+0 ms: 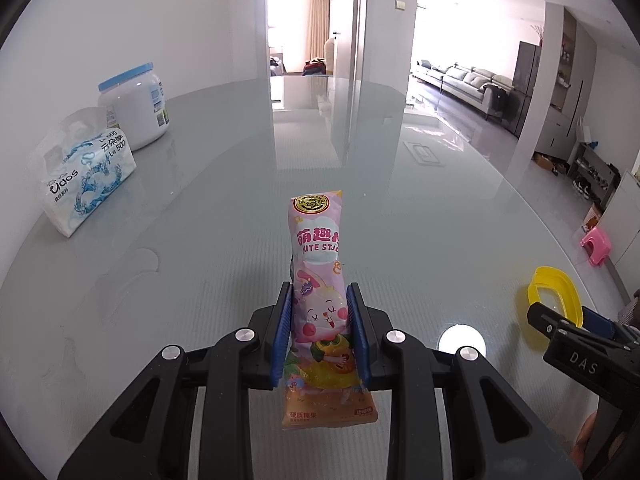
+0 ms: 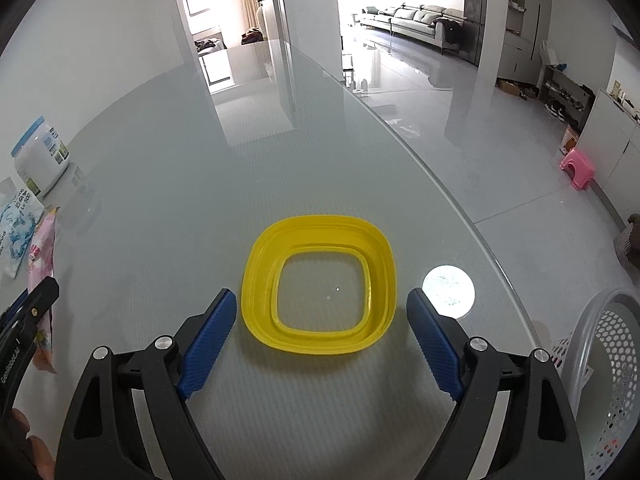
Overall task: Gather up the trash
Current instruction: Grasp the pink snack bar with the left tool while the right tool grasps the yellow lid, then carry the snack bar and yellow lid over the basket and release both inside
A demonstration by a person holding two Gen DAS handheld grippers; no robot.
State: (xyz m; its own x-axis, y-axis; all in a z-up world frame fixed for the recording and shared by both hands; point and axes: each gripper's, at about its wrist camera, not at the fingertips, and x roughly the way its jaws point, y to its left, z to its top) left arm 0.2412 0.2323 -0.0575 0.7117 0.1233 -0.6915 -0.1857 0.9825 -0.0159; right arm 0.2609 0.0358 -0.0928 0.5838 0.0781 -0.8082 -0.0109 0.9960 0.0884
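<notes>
Left wrist view: the left gripper [image 1: 320,316] has its blue ribbed pads [image 1: 282,340] pressed against both sides of a pink and orange candy wrapper bag [image 1: 318,280] printed with a cartoon rabbit, and grips it about halfway along its length. The bag stands out past the fingertips toward the far side, above the grey glossy glass-topped table [image 1: 224,208]. At the far left of the table sits a soft white and blue pack of tissues [image 1: 82,178], and just behind it, touching or nearly so, a white plastic jar with a light blue lid [image 1: 134,106]. At the right edge, the right gripper's black fingertip lies over the near side of a yellow rounded-square plastic ring [image 1: 554,294].

In the right wrist view the right gripper [image 2: 322,342] has its jaws spread wide with nothing clamped. The yellow ring [image 2: 320,286] lies flat on the table, just beyond and between the two blue pads [image 2: 208,344], neither of which touches it. A bright round reflection [image 2: 448,291] sits on the glass just right of the ring. Beside the table at the near right stands a white perforated plastic basket [image 2: 600,364]. At the left edge the held bag [image 2: 40,256] and the left gripper's tip [image 2: 36,304] show.
</notes>
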